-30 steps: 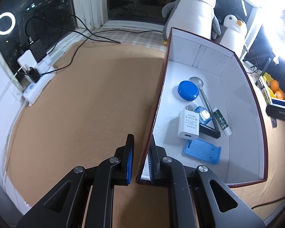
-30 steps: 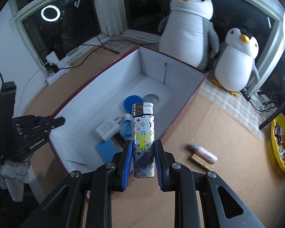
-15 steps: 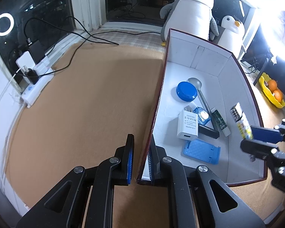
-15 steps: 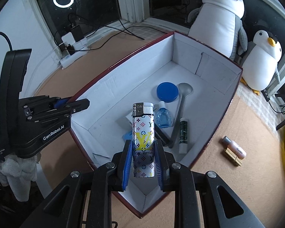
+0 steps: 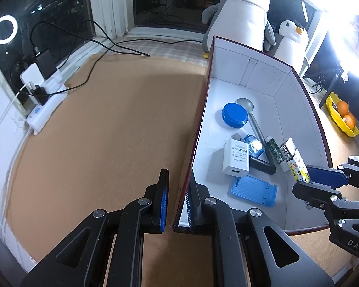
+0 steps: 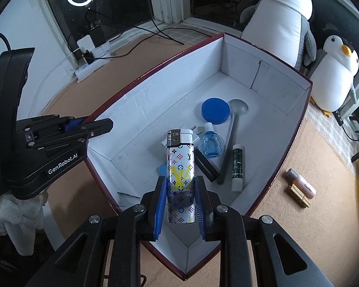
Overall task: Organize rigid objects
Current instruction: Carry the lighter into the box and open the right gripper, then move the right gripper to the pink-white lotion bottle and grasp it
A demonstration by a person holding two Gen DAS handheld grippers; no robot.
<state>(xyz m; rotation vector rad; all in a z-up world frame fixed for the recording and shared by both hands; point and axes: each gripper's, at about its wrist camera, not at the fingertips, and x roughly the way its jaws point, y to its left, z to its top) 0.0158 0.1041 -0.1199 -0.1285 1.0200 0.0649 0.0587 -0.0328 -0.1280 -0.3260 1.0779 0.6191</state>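
Observation:
A white-lined box with a dark red rim (image 5: pixel 260 71) (image 6: pixel 155 100) holds a blue lid (image 5: pixel 235 115) (image 6: pixel 215 111), a grey spoon (image 6: pixel 229 143), a blue dropper bottle (image 6: pixel 211 143), a white charger (image 5: pixel 236 156), a black stick (image 6: pixel 207 165), a green tube (image 6: pixel 237 167) and a blue stand (image 5: pixel 252 189). My left gripper (image 5: pixel 178 177) (image 6: pixel 95 123) is shut on the box's left wall near its front corner. My right gripper (image 6: pixel 180 181) (image 5: pixel 302 178) is shut on a white monogram lighter (image 6: pixel 180 167) (image 5: pixel 296 160), held over the box's near end.
A small pink bottle (image 6: pixel 301 186) and a gold clip (image 6: pixel 298 195) lie on the brown mat right of the box. Two plush penguins (image 6: pixel 280 21) stand behind it. A power strip with cables (image 5: pixel 45 105) is at the left, a yellow fruit bowl (image 5: pixel 342 117) at the right.
My right gripper carried the lighter leftward and down, from beside the box to over its near end. The left gripper kept its hold on the wall.

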